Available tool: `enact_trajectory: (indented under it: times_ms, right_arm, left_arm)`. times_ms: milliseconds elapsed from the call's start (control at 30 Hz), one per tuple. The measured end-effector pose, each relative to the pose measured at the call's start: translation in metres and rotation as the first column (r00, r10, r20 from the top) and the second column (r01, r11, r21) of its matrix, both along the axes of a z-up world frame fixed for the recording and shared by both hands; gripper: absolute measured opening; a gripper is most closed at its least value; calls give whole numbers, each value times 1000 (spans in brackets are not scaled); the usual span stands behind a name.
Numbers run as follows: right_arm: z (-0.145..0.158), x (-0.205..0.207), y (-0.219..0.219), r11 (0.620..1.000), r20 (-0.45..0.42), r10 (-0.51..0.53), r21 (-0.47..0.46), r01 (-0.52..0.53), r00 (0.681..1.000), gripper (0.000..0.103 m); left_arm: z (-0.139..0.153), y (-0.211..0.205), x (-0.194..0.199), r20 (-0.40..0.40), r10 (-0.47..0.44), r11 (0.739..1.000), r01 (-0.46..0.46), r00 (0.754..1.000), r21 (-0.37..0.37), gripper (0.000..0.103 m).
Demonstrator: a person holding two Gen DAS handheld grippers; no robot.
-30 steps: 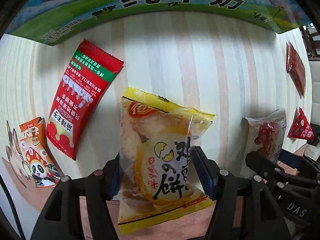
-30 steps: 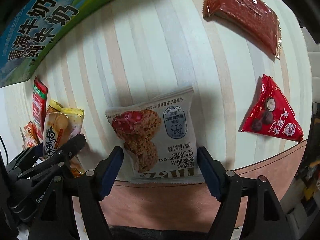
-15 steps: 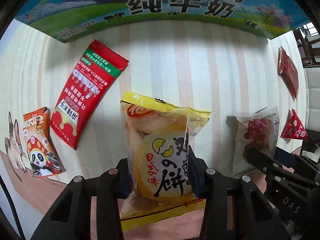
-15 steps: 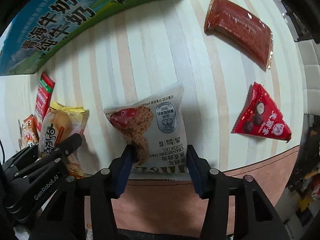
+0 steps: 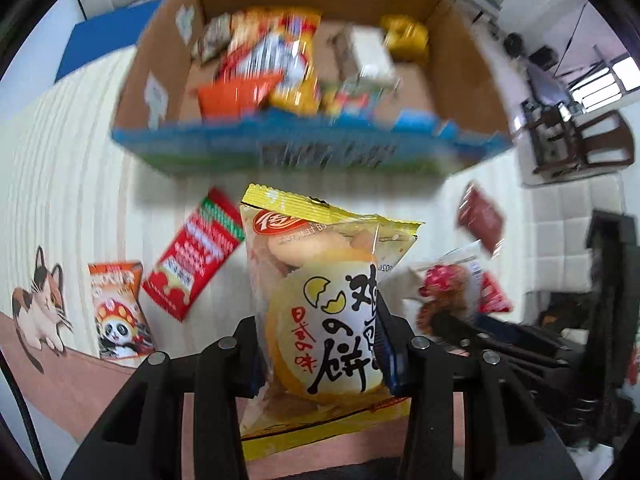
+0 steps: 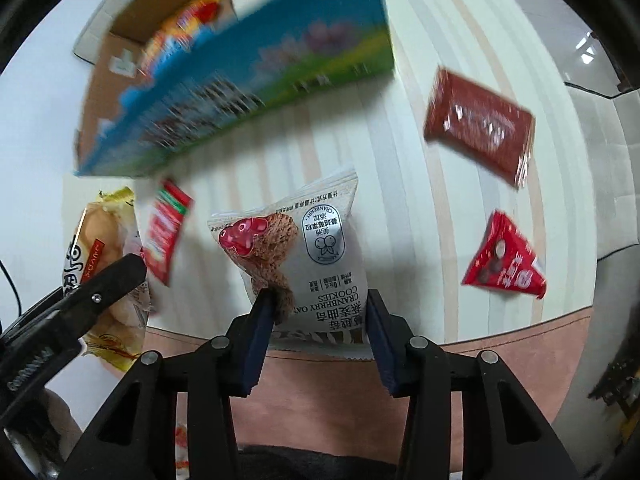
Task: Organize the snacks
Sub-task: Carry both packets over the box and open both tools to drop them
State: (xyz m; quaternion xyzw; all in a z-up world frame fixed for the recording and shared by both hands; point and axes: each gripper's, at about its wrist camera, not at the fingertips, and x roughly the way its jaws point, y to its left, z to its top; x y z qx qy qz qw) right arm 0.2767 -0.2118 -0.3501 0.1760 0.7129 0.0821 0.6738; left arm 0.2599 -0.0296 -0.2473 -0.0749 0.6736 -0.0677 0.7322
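My left gripper (image 5: 318, 332) is shut on a yellow egg-biscuit packet (image 5: 320, 264) and holds it upright, clear of the striped table. The jaws of my right gripper (image 6: 320, 308) are closing, and their blue pads press the lower part of a white cranberry oat cookie packet (image 6: 304, 240), which hangs above the table too. Behind both stands an open cardboard box (image 5: 304, 148) with a blue and green printed front. Several snack packets lie inside it, blurred. In the right wrist view the left gripper's finger (image 6: 100, 280) shows at the left with the yellow packet (image 6: 96, 232).
On the table lie a long red packet (image 5: 192, 264), an orange panda packet (image 5: 118, 308), a dark red flat packet (image 6: 480, 120) and a red triangular packet (image 6: 504, 260). A brown mat with a cat drawing (image 5: 36, 308) edges the table. A wooden chair (image 5: 580, 140) stands at the right.
Both grippers have closed on their packets and risen with them off the table. The view has tilted up, so the inside of the box now shows.
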Motion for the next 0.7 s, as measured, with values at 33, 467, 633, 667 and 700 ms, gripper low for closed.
enact_trajectory:
  times_ms: [33,467,633,667,700]
  right_arm:
    - [10,2,-5,1000,14,-8,19,8,1000,48]
    - [108,124,15,1000,234,-19,-18,24,972,47]
    - [91,173,16,989,188,14,-145,14,982,47]
    - [85,182,17,985,177,24,-174,8,984,47]
    - [79,189,18,981,168,28,-192,5,985,47]
  left_arm:
    - [9,3,6,13,-4,1000,4,1000,-8,40]
    - [62,57,148,104,-46,973,21,993,232,40]
    - [17,66,192,16,-93,905,78,996,417,40]
    - [3,67,197,-11,-97,893,92,995,440,40]
    - [-8,70,203,-42,-96,884,105,994,457,40]
